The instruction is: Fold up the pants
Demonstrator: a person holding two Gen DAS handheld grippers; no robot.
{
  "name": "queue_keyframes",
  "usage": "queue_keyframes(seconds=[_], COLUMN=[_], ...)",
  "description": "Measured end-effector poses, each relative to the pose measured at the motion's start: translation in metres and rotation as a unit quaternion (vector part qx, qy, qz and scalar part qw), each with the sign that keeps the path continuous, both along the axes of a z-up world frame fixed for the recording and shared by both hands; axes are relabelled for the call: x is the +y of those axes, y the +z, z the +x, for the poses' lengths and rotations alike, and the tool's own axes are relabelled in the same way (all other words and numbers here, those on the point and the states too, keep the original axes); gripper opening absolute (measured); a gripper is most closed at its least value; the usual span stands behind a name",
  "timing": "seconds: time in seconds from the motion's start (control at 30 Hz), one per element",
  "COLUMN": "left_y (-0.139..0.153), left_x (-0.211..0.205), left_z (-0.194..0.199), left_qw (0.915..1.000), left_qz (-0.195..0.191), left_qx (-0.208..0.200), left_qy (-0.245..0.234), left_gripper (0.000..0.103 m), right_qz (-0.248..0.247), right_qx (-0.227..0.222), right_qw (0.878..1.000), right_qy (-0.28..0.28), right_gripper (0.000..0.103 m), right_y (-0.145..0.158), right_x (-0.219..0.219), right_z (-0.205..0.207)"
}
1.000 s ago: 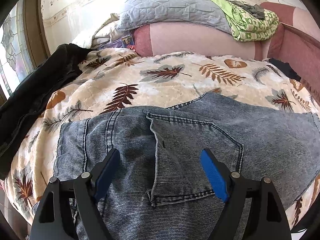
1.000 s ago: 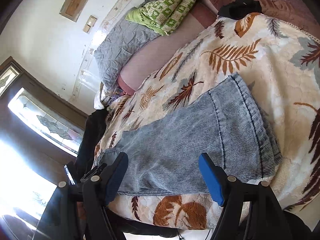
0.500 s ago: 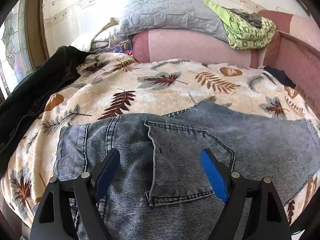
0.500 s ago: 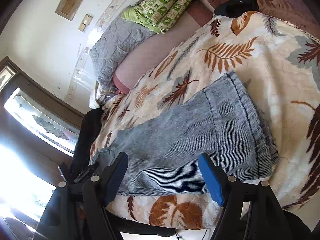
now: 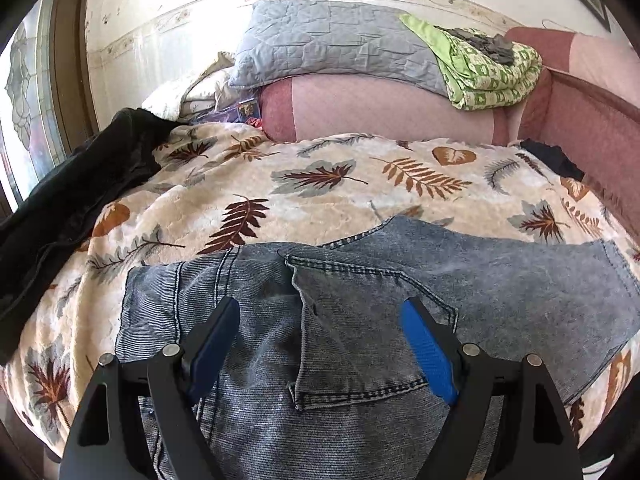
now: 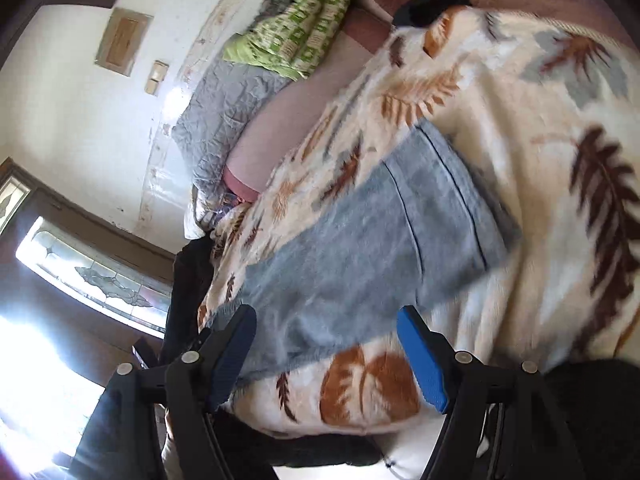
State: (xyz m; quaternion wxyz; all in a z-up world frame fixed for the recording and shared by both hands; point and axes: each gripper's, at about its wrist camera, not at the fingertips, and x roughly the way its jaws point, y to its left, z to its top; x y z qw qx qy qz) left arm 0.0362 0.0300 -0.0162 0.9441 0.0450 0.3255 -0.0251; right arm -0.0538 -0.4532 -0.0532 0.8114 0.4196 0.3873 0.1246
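Note:
Blue-grey denim pants (image 5: 360, 312) lie flat on a leaf-print blanket (image 5: 320, 184), waist at the left, back pocket up, legs running right. My left gripper (image 5: 320, 344) is open and empty, held just above the pocket area. In the right wrist view the pant legs (image 6: 384, 240) end in hems at the upper right. My right gripper (image 6: 326, 348) is open and empty, above the near edge of the legs and the blanket's (image 6: 540, 160) front. This view is blurred by motion.
A black garment (image 5: 68, 192) lies over the bed's left edge. A grey quilted pillow (image 5: 340, 44) and a green patterned blanket (image 5: 488, 72) rest on the pink backrest (image 5: 380, 108). A dark cloth (image 5: 552, 158) sits at the far right corner. A stained-glass window (image 6: 100, 276) is at the left.
Both grippers have drawn back and lifted a little from the pants, so more of the bed shows. The right view has swung and blurred. The pants have not moved.

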Motion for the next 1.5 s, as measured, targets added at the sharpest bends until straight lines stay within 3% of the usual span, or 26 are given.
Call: queue_keyframes(seconds=[0.1, 0.2, 0.3, 0.5, 0.7, 0.77, 0.93, 1.1, 1.3, 1.5], left_y=[0.000, -0.001, -0.002, -0.001, 0.005, 0.013, 0.021, 0.011, 0.001, -0.008], left_x=[-0.002, -0.005, -0.006, -0.005, -0.011, -0.018, -0.064, -0.139, -0.181, -0.191], left_z=[0.000, 0.000, 0.000, -0.001, 0.002, -0.001, 0.004, 0.002, 0.009, 0.024], left_qw=[1.0000, 0.9999, 0.9999, 1.0000, 0.9998, 0.9992, 0.9905, 0.9822, 0.9754, 0.9797], left_qz=[0.004, 0.009, 0.012, 0.007, -0.007, -0.016, -0.100, -0.086, -0.093, -0.073], left_qx=[-0.002, -0.002, -0.002, -0.002, 0.002, -0.002, 0.037, 0.055, 0.087, 0.122], left_qy=[-0.001, -0.005, -0.008, -0.006, -0.020, -0.036, -0.087, -0.157, -0.180, -0.142], left_gripper=[0.083, 0.083, 0.083, 0.083, 0.083, 0.083, 0.083, 0.083, 0.083, 0.083], right_qz=[0.014, 0.018, 0.065, 0.062, 0.034, 0.052, 0.035, 0.041, 0.013, -0.009], right_qx=[0.048, 0.058, 0.055, 0.101, 0.099, 0.102, 0.101, 0.101, 0.113, 0.129], right_qw=[0.999, 0.998, 0.995, 0.986, 0.983, 0.981, 0.983, 0.983, 0.983, 0.981], right_qy=[-0.008, -0.029, -0.050, -0.119, -0.152, -0.160, -0.152, -0.148, -0.147, -0.147], right_gripper=[0.076, 0.076, 0.076, 0.077, 0.076, 0.076, 0.074, 0.074, 0.063, 0.045], right_y=[-0.013, -0.020, -0.027, -0.040, -0.031, -0.034, -0.036, -0.036, -0.034, -0.035], right_x=[-0.001, -0.008, -0.020, -0.044, -0.058, -0.061, -0.060, -0.062, -0.059, -0.060], right_z=[0.002, 0.007, 0.015, 0.028, 0.038, 0.040, 0.041, 0.039, 0.038, 0.037])
